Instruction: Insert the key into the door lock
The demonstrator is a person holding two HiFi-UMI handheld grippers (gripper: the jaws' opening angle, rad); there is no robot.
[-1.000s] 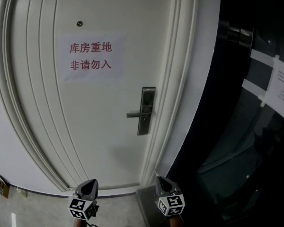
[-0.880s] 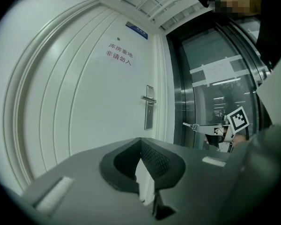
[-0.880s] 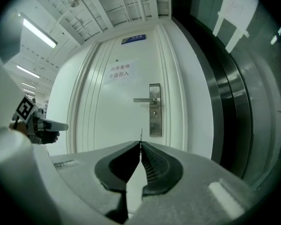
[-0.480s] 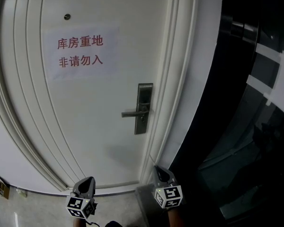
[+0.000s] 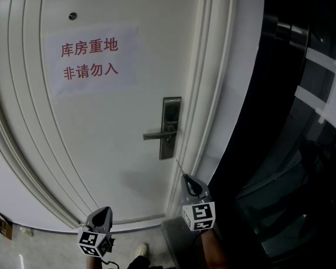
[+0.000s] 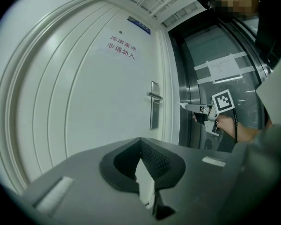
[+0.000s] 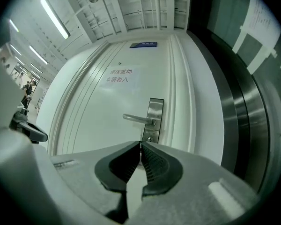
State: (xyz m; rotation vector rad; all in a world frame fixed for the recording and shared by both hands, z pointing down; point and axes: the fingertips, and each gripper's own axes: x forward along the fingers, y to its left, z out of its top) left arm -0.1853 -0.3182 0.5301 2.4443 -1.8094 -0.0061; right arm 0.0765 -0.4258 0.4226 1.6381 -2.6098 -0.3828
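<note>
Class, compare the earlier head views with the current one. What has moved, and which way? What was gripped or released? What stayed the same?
The right gripper, shut on the key, has risen toward the lock plate but is still short of it. Nothing was taken hold of or let go. The left gripper stays low, shut and empty, and the door handle stays level.
</note>
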